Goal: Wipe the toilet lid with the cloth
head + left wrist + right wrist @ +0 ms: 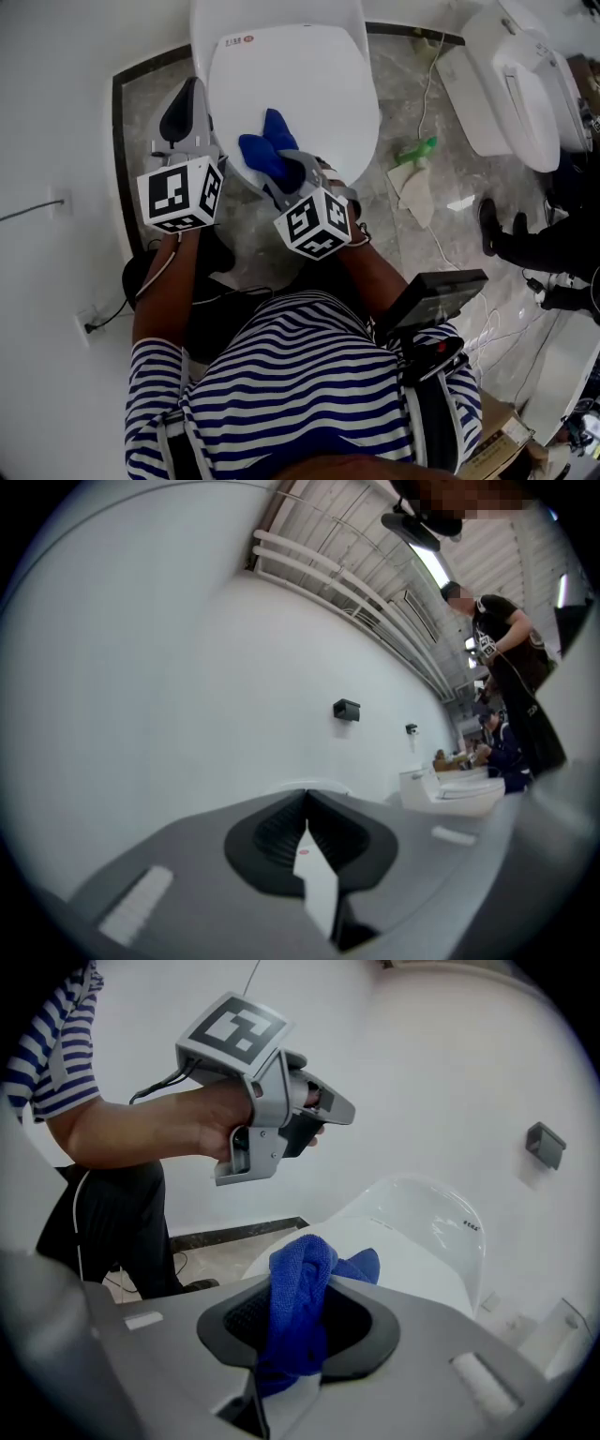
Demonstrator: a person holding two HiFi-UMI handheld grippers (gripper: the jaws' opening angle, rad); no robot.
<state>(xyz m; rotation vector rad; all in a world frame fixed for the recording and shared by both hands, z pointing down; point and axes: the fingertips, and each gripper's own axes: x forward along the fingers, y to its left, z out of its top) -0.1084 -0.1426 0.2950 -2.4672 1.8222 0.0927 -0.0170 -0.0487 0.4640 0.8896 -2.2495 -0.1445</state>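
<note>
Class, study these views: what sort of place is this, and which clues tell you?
Probably a test hall, not a home bathroom: a second toilet stands near the toilet lid, loose cables cross the floor, and pipes run overhead.

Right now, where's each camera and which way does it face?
Head view: on the person's head, looking down at the white toilet lid; striped torso, forearms show.
Left gripper view: on the left gripper, facing a white wall; no body.
Right gripper view: on the right gripper, facing the lid past its clamped blue cloth; left hand shows.
Head view and right gripper view share cloth, lid.
</note>
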